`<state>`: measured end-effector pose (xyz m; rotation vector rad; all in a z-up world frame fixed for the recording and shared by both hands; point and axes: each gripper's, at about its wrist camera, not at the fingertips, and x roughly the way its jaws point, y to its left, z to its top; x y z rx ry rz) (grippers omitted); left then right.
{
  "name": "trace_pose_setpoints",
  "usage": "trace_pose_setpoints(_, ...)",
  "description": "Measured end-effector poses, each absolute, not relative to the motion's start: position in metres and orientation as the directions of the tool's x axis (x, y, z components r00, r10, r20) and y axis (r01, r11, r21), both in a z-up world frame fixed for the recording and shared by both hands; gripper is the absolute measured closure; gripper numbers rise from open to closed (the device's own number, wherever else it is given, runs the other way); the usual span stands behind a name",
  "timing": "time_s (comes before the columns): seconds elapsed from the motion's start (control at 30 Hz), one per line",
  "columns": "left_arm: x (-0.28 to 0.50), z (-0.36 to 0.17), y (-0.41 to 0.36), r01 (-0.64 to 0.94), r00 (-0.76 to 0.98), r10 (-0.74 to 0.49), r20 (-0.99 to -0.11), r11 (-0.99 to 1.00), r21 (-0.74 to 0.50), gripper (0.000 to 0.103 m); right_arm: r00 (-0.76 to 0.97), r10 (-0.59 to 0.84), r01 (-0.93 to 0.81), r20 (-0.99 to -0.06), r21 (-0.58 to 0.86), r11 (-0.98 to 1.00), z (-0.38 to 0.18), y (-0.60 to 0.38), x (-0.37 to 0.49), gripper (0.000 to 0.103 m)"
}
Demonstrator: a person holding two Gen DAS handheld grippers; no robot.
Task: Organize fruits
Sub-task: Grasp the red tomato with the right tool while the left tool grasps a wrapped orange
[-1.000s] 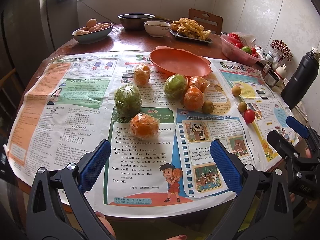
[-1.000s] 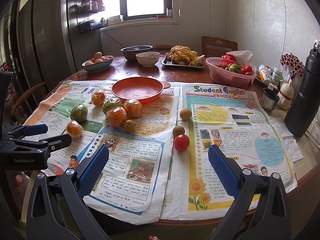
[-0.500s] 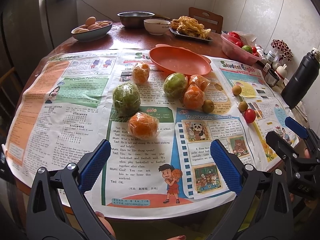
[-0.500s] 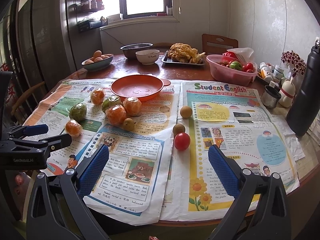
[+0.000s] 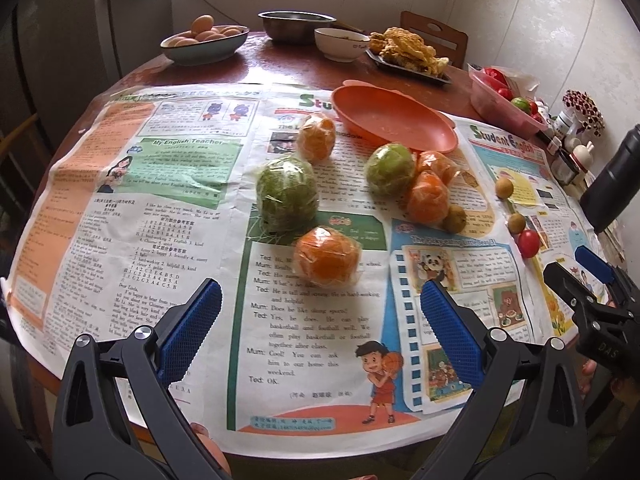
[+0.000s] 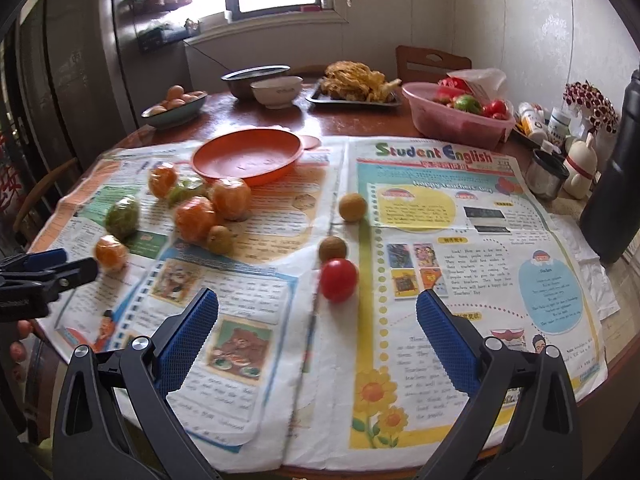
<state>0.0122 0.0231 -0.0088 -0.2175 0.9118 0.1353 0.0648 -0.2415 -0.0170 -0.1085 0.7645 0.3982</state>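
Wrapped fruits lie on newspaper. In the left wrist view my left gripper (image 5: pixel 320 312) is open and empty, just short of a wrapped orange (image 5: pixel 326 256), with a wrapped green fruit (image 5: pixel 286 196) behind it. An empty orange plate (image 5: pixel 394 120) sits farther back. In the right wrist view my right gripper (image 6: pixel 318 320) is open and empty, just short of a red tomato (image 6: pixel 338 280) and a small brown fruit (image 6: pixel 333 249). More wrapped oranges (image 6: pixel 196 218) lie to its left.
A pink basin (image 6: pixel 456 120) of produce, a tray of fried food (image 6: pixel 354 84), bowls and a bowl of eggs (image 6: pixel 174 108) stand at the back. A black bottle (image 6: pixel 612 184), a cup and small jars stand at the right edge.
Both grippers have moved forward over the table toward the fruits; both stay open and empty. The fruits have not moved.
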Motion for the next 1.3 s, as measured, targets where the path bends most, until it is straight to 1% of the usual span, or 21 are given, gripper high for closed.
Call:
trace_pose_setpoints(0.23,0.024,-0.02,0.037,-0.242,0.58,0.043,-0.813,0.963,-0.121,0.009,0.635,0.275,-0.353,-0.722,0.046,0.935,-0.034,-0.253,0.086,0.004)
trace_pose_setpoints(0.43,0.035,-0.023,0.03,-0.201,0.574,0.012,-0.819,0.971,-0.127,0.009,0.621,0.294,-0.37,-0.726,0.059,0.927,-0.037,-0.257,0.096,0.006)
trace_pose_setpoints(0.5,0.038,-0.023,0.026,-0.187,0.574,0.02,-0.819,0.976,-0.107,0.011,0.615,0.299,-0.372,-0.73,0.066,0.926,-0.038,-0.257,0.098,0.011)
trace_pose_setpoints(0.53,0.04,-0.023,0.024,-0.182,0.572,0.017,-0.82,0.978,-0.106,0.014,0.615,0.297,-0.372,-0.731,0.063,0.926,-0.038,-0.257,0.099,0.026)
trace_pose_setpoints(0.57,0.042,-0.023,0.023,-0.177,0.57,0.012,-0.822,0.978,-0.108,0.017,0.611,0.297,-0.374,-0.734,0.062,0.925,-0.039,-0.257,0.1,0.035)
trace_pose_setpoints(0.6,0.043,-0.023,0.022,-0.179,0.568,0.015,-0.823,0.978,-0.105,0.018,0.606,0.297,-0.377,-0.738,0.062,0.924,-0.041,-0.256,0.102,0.035)
trace_pose_setpoints(0.63,0.044,-0.024,0.021,-0.175,0.567,0.015,-0.823,0.979,-0.103,0.022,0.6,0.3,-0.383,-0.742,0.063,0.922,-0.042,-0.255,0.102,0.038)
trace_pose_setpoints(0.67,0.046,-0.024,0.019,-0.168,0.562,0.014,-0.827,0.981,-0.098,0.025,0.597,0.307,-0.39,-0.741,0.066,0.919,-0.043,-0.254,0.102,0.045)
trace_pose_setpoints(0.73,0.048,-0.025,0.017,-0.162,0.559,0.012,-0.829,0.982,-0.095,0.029,0.592,0.315,-0.401,-0.742,0.068,0.913,-0.044,-0.251,0.102,0.052)
trace_pose_setpoints(0.77,0.049,-0.025,0.016,-0.158,0.559,0.01,-0.829,0.983,-0.095,0.033,0.587,0.324,-0.407,-0.742,0.075,0.91,-0.045,-0.25,0.103,0.057)
trace_pose_setpoints(0.8,0.05,-0.024,0.015,-0.153,0.559,0.007,-0.829,0.984,-0.094,0.035,0.582,0.336,-0.414,-0.74,0.086,0.906,-0.044,-0.249,0.103,0.06)
trace_pose_setpoints(0.87,0.051,-0.024,0.013,-0.145,0.56,0.003,-0.828,0.985,-0.095,0.038,0.573,0.348,-0.432,-0.742,0.087,0.898,-0.045,-0.245,0.103,0.069)
trace_pose_setpoints(0.9,0.051,-0.025,0.013,-0.143,0.558,0.001,-0.83,0.985,-0.095,0.039,0.568,0.353,-0.437,-0.743,0.09,0.895,-0.045,-0.244,0.103,0.071)
trace_pose_setpoints(0.93,0.052,-0.026,0.013,-0.142,0.556,-0.004,-0.831,0.985,-0.099,0.042,0.563,0.364,-0.443,-0.742,0.101,0.891,-0.045,-0.244,0.103,0.075)
trace_pose_setpoints(1.03,0.052,-0.028,0.015,-0.141,0.549,-0.012,-0.836,0.984,-0.106,0.046,0.559,0.376,-0.449,-0.739,0.111,0.887,-0.045,-0.243,0.103,0.076)
trace_pose_setpoints(1.07,0.053,-0.029,0.015,-0.137,0.546,-0.019,-0.837,0.984,-0.112,0.05,0.558,0.378,-0.448,-0.738,0.115,0.887,-0.045,-0.244,0.104,0.077)
trace_pose_setpoints(1.2,0.054,-0.03,0.016,-0.134,0.544,-0.027,-0.839,0.984,-0.118,0.06,0.565,0.38,-0.44,-0.733,0.122,0.89,-0.042,-0.249,0.104,0.077)
trace_pose_setpoints(1.27,0.054,-0.029,0.017,-0.126,0.543,-0.036,-0.839,0.984,-0.124,0.068,0.57,0.379,-0.435,-0.729,0.124,0.892,-0.04,-0.252,0.104,0.077)
trace_pose_setpoints(1.3,0.054,-0.029,0.017,-0.122,0.543,-0.041,-0.839,0.984,-0.127,0.069,0.573,0.377,-0.433,-0.727,0.122,0.893,-0.039,-0.253,0.104,0.077)
